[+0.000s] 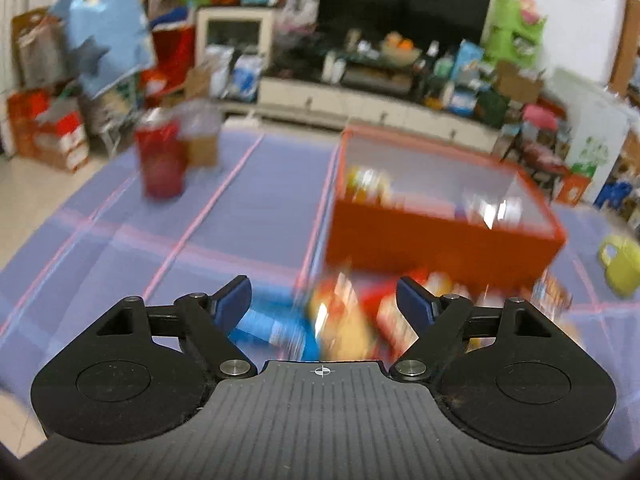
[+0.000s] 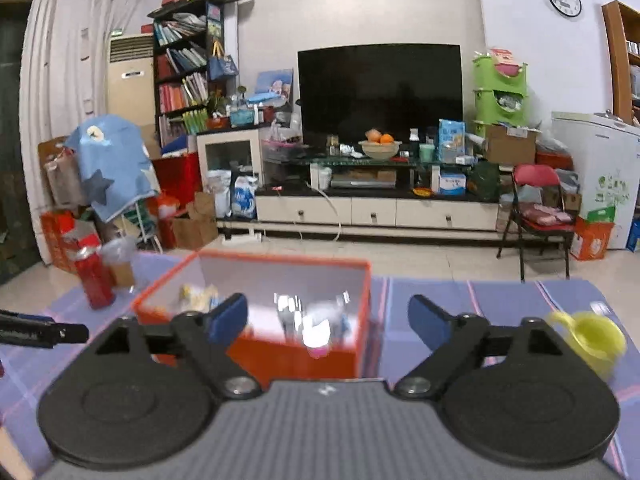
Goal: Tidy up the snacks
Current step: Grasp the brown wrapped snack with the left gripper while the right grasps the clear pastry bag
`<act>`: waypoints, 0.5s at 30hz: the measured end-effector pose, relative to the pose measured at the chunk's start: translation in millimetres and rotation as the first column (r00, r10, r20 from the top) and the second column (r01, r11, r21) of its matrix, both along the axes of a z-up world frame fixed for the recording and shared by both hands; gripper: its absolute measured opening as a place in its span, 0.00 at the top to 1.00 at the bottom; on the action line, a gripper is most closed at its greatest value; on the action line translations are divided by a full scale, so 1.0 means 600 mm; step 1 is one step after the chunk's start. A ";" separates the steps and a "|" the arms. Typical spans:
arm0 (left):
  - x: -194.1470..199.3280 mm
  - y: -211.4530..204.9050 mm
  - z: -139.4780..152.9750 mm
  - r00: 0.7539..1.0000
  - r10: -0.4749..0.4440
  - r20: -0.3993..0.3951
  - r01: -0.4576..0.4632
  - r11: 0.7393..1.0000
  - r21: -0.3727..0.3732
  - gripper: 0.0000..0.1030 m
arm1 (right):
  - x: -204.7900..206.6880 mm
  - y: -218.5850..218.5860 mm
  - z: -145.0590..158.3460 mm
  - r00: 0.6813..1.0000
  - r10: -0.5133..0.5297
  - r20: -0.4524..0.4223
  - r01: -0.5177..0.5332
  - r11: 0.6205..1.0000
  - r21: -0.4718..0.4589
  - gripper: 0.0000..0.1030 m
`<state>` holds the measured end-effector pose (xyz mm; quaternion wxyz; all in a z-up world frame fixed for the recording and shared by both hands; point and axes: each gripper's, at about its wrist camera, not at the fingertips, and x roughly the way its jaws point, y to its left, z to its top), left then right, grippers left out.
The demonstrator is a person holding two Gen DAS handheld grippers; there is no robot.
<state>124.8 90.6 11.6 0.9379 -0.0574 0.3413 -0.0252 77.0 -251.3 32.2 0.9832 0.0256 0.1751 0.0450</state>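
Observation:
In the left wrist view my left gripper (image 1: 324, 304) is open, its blue pads wide apart and pressing on nothing. Below and between them, blurred snack packets lie on the purple checked cloth: a blue one (image 1: 272, 328) and red and yellow ones (image 1: 352, 320). Just beyond stands an orange box (image 1: 440, 248) with several packets inside. In the right wrist view my right gripper (image 2: 328, 320) is open and empty, close to the front of the same orange box (image 2: 280, 356). Shiny packets (image 2: 316, 328) and a yellow packet (image 2: 196, 296) lie in that box.
A red can (image 1: 160, 160) and a clear cup (image 1: 202, 136) stand on the cloth at far left. A yellow mug (image 2: 592, 340) sits right of the box. A black bar (image 2: 40, 332) juts in from the left edge. A cluttered TV stand (image 2: 376, 208) lies beyond.

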 end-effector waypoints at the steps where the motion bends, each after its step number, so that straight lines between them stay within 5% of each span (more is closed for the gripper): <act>1: -0.021 0.002 -0.013 1.000 0.010 -0.012 -0.010 1.000 0.009 0.31 | -0.026 -0.008 -0.010 1.000 0.001 -0.010 -0.001 1.000 -0.022 0.12; 6: -0.062 -0.013 -0.056 0.995 0.031 -0.094 -0.030 0.999 0.014 0.31 | -0.081 -0.061 -0.082 0.987 -0.003 -0.160 -0.016 0.993 -0.118 0.11; 8: -0.066 -0.025 -0.056 0.997 0.026 -0.070 -0.022 0.998 0.055 0.27 | -0.087 -0.078 -0.104 0.963 -0.106 -0.249 0.095 0.994 -0.057 0.11; 11: -0.066 -0.039 -0.057 0.998 0.022 -0.054 -0.017 0.996 0.087 0.26 | -0.093 -0.087 -0.123 0.871 -0.297 -0.392 0.339 0.940 0.041 0.09; 13: -0.064 -0.041 -0.061 0.998 0.019 -0.068 -0.014 0.997 0.070 0.26 | -0.109 -0.072 -0.132 0.872 -0.290 -0.394 0.357 0.928 0.106 0.09; 15: -0.062 -0.043 -0.066 0.997 0.025 -0.071 -0.019 0.997 0.076 0.26 | -0.113 -0.043 -0.137 0.879 -0.307 -0.365 0.356 0.931 0.076 0.09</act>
